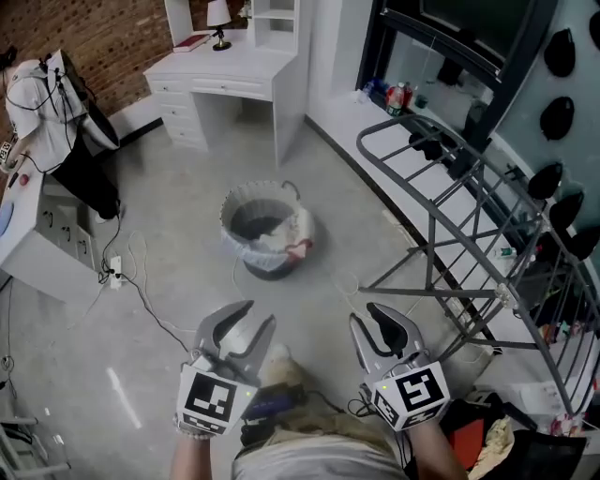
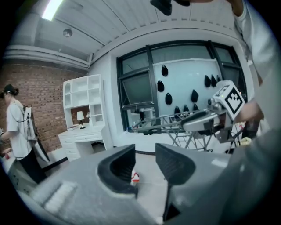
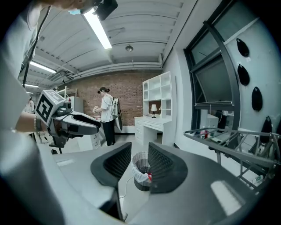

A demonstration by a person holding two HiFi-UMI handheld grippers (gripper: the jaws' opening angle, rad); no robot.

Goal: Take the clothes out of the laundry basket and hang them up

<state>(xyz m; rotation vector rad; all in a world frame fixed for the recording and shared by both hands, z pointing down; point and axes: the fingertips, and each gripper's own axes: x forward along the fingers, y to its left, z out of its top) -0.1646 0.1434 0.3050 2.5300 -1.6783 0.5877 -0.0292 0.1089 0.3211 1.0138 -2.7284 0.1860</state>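
Both open and empty, left tongs [image 1: 251, 319] and right tongs [image 1: 373, 321] point at the basket [image 1: 234, 246], not yet near: approach step, I judge. Next, reach in and grip clothes [image 1: 259, 225].

Opens onto a grey polished floor [image 1: 169, 319] with a white power strip [image 1: 114, 272] lying on it, closed at the far end by a red brick wall [image 1: 112, 37], near which stands a white desk [image 1: 225, 80] bearing a small table lamp [image 1: 218, 19] under open white shelves [image 2: 81, 94]. Shows tall dark-framed windows [image 2: 140, 88] along one side, next to a pale panel dotted with black drop shapes [image 2: 164, 70], and a low white cabinet [image 1: 42, 248] on the opposite side. Lit by a long strip light [image 3: 99, 28] set in a white panelled ceiling [image 3: 140, 26].
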